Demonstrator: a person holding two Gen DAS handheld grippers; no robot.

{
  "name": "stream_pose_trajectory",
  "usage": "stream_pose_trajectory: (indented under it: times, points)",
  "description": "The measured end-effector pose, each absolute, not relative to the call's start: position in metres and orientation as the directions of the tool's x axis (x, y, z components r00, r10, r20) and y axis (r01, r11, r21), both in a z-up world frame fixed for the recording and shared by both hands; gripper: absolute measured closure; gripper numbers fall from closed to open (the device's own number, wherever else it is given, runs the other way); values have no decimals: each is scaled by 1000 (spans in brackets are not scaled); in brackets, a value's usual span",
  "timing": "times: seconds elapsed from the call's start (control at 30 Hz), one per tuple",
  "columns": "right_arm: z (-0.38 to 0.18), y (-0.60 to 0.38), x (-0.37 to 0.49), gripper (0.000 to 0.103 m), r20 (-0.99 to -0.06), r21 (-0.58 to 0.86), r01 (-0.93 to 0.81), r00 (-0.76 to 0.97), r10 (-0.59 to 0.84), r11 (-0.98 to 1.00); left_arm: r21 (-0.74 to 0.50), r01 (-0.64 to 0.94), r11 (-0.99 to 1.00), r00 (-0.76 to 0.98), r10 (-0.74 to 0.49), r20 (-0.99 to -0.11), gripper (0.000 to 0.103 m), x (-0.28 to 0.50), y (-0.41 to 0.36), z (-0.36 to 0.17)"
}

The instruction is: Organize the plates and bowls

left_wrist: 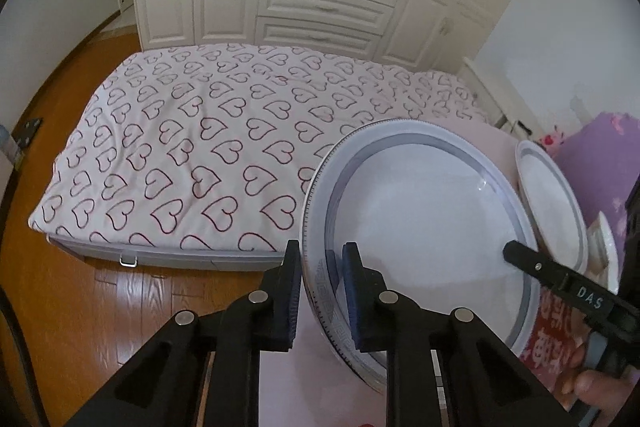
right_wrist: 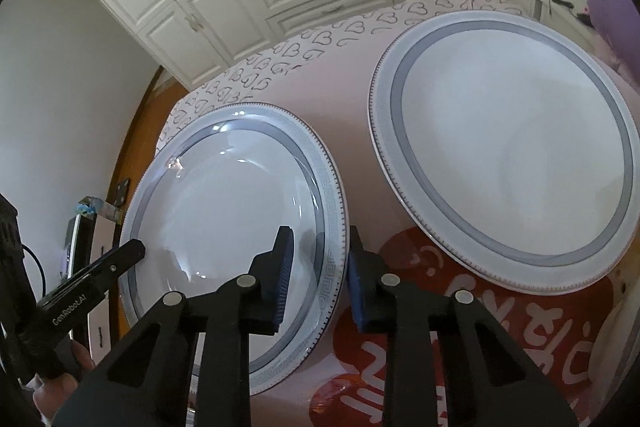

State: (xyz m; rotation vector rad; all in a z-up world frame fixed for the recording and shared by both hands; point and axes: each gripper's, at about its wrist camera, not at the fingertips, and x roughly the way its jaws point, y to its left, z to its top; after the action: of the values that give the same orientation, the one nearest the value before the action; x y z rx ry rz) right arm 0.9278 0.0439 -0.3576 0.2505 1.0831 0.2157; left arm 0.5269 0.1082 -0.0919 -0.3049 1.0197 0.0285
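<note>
Both grippers pitched steeply down onto the deep plate (right_wrist: pixel 236 223) sitting left of the flat plate (right_wrist: pixel 504 151): left gripper (left_wrist: pixel 322 295) clamped on its left rim, right gripper (right_wrist: pixel 316 275) jaws straddling its right rim, apparently pinching it, so lift level and evenly, likely onto the flat plate.

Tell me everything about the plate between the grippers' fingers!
The plate is round, white and shiny, like glazed china. A grey ring circles its shallow middle, and a key pattern with a dotted edge runs round the rim. It is empty. The left gripper is shut on one side of the rim; the right gripper straddles the opposite side. It sits over a pink cloth, apart from a second plate.
</note>
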Motion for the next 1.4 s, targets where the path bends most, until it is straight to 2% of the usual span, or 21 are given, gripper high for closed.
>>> stream_pose_trajectory:
  times: [0.57, 0.87, 1.13, 1.4]
  points:
    - [-337, 44, 908, 78, -820, 310, -93, 477, 315, 946, -205, -161, 965, 605, -68, -793, 88, 455, 77, -77]
    - [-314, 36, 876, 77, -785, 315, -124, 522, 332, 941, -233, -134, 963, 647, -93, -757, 88, 401, 73, -56]
    - [-292, 31, 825, 77, -756, 308, -157, 558, 342, 938, -249, -93, 964, 693, -117, -712, 88, 323, 74, -27]
    - [-295, 24, 770, 77, -755, 311, -160, 557, 346, 937, -240, -66, 969, 699, -126, -704, 88, 236, 67, -18]
